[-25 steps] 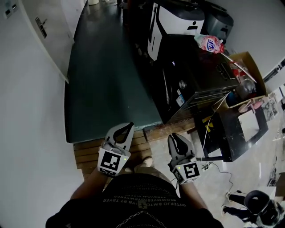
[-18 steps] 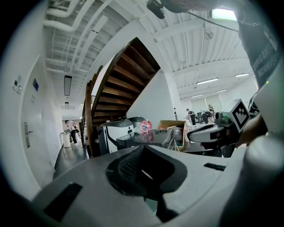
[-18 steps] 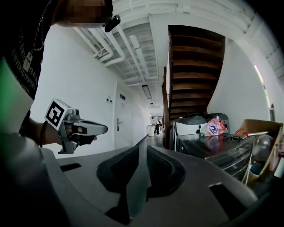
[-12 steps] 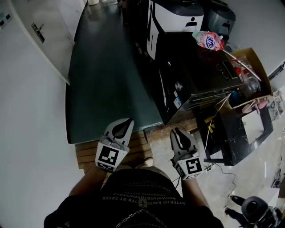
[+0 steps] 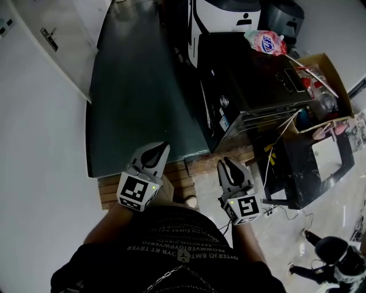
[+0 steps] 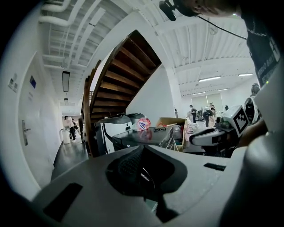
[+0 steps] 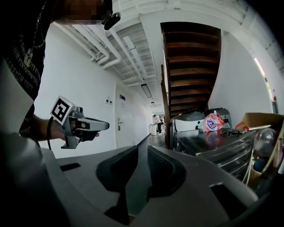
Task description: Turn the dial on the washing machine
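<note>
The dark washing machine stands ahead and to the right, with its round dial on the front panel facing left. Both grippers hang low near my body, well short of the machine. My left gripper points forward with its jaws together and nothing in them. My right gripper is opening, a narrow gap showing between its pads with nothing in it. The right gripper view has the machine to the right, and the left gripper view has the machine straight ahead.
A pink detergent bag and glasses lie on the machine's top. A cardboard box of clutter and a black stand are to its right. A white-and-black appliance is behind. My feet are on wooden slats. Dark green floor stretches ahead.
The head view has drifted slightly, so the machine sits a little higher in the picture. Both grippers stay low by my body, and the left one has shifted slightly left.
</note>
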`<state>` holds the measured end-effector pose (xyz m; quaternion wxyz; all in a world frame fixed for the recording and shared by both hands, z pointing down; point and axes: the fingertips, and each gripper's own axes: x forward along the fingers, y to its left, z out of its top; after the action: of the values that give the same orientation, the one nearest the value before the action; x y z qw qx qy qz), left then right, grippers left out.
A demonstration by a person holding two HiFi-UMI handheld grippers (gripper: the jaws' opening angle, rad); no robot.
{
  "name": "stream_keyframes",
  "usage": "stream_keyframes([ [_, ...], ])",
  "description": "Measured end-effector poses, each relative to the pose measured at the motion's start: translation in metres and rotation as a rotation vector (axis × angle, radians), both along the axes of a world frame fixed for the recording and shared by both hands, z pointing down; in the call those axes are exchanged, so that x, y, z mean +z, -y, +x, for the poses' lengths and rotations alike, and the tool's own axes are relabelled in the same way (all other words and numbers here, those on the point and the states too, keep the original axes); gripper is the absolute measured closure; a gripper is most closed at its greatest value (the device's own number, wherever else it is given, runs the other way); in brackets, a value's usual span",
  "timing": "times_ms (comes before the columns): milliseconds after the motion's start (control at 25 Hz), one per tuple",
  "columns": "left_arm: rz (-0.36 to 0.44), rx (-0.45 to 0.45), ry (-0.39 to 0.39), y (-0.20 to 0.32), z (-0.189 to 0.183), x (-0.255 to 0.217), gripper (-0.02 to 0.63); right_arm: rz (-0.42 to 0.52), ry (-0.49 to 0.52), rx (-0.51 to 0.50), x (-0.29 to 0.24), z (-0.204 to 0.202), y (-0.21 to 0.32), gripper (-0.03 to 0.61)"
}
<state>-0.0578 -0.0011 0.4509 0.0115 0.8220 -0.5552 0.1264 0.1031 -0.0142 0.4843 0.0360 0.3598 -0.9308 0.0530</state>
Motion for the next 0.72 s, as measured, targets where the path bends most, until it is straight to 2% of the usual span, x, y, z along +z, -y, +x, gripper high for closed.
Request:
stream_keyframes([
  [320, -0.019, 0.018, 0.008, 0.003, 0.009, 0.001, 0.609, -0.022, -0.020, -0.003, 0.009, 0.005, -0.002, 0.499],
  [600, -0.022, 0.088, -0.007, 0.030, 0.021, 0.008, 0.609, -0.042, -0.045, 0.066, 0.017, 0.017, 0.007, 0.496],
  [720, -0.040, 0.091, -0.013, 0.047, 0.017, 0.015, 0.609, -0.064, -0.053, 0.092, 0.024, 0.021, 0.022, 0.497],
])
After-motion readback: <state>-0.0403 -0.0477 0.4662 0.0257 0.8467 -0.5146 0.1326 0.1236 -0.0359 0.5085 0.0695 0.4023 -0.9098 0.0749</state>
